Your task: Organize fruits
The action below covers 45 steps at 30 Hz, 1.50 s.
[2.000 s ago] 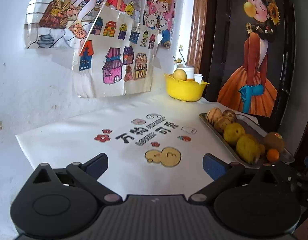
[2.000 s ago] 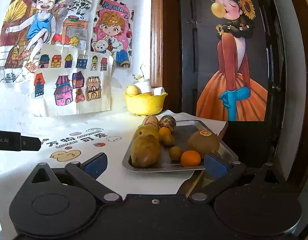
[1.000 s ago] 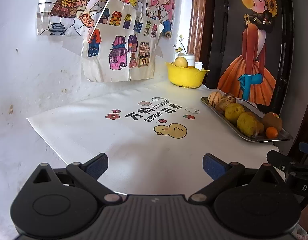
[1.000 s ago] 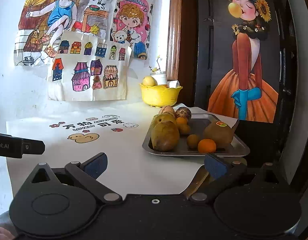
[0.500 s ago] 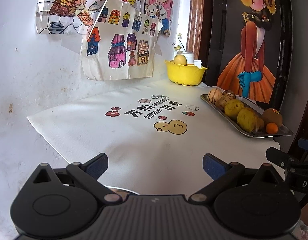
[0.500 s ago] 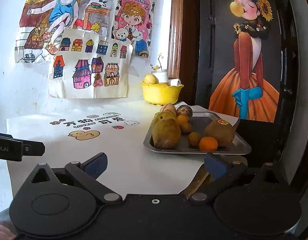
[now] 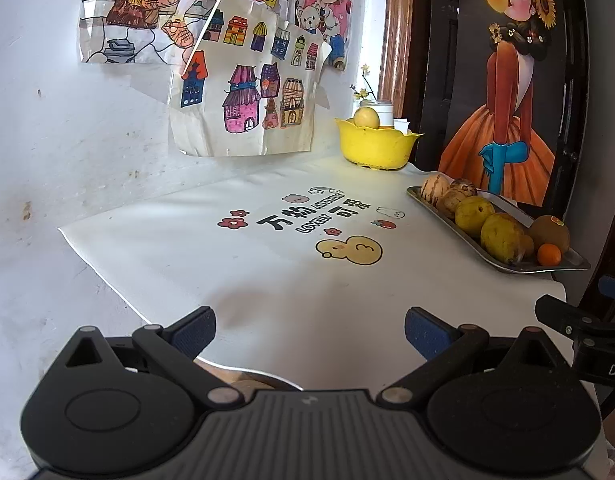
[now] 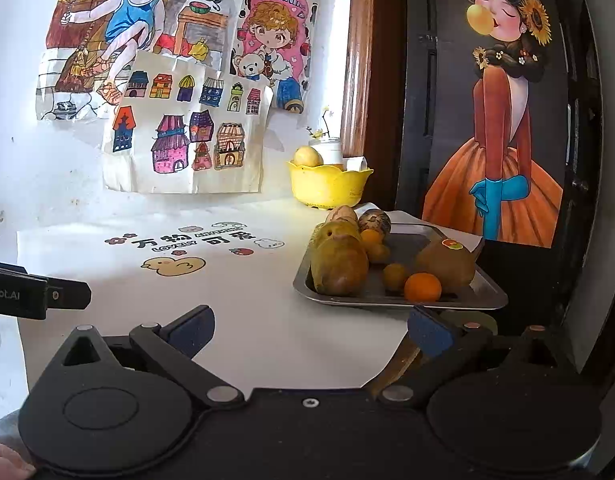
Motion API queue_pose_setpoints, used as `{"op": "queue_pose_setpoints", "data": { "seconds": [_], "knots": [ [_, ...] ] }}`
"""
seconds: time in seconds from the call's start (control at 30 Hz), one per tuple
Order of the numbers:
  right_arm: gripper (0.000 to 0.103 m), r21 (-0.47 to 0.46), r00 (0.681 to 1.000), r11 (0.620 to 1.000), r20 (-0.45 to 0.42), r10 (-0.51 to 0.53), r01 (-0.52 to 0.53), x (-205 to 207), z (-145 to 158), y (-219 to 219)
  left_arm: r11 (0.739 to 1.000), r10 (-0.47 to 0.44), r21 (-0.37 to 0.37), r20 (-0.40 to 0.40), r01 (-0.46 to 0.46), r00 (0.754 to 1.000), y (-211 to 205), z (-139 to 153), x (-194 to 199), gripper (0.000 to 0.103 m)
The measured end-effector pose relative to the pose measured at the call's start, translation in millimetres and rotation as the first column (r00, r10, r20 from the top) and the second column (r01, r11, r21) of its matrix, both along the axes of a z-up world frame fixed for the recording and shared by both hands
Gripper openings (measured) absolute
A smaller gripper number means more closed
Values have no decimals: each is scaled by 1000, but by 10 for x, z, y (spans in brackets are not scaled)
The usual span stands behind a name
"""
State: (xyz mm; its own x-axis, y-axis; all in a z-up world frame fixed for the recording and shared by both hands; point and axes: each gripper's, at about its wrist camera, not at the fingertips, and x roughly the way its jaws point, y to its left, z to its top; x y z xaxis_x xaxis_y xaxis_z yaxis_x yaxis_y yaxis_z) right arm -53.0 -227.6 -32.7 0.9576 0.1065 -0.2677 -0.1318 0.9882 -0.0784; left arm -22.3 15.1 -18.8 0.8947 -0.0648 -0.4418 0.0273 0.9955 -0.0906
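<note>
White cloth (image 7: 211, 264) printed with a duck covered the table below taped-up drawings. Fruit lay heaped on a metal tray (image 8: 477, 286) at the cloth's right edge, just ahead of the right gripper (image 8: 309, 330), the nearer one, its long side running away. Behind stood a scalloped yellow bowl (image 8: 327, 188). Both the right and the left gripper (image 7: 309, 330) were spread, empty.

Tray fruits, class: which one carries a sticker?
The brown kiwi at the metal tray's right side; a small sticker sits on top. The yellow, striped and orange fruits show none.
</note>
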Motion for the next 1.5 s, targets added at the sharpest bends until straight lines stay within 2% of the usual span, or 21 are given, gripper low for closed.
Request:
{"op": "queue_pose_setpoints", "data": {
  "seconds": [1.5],
  "knots": [
    [103,-2,1000,1000,-6,4,-4,2,-1,17,1000,0,3,-8,0,1000,13,-36,-13,103]
  ]
}}
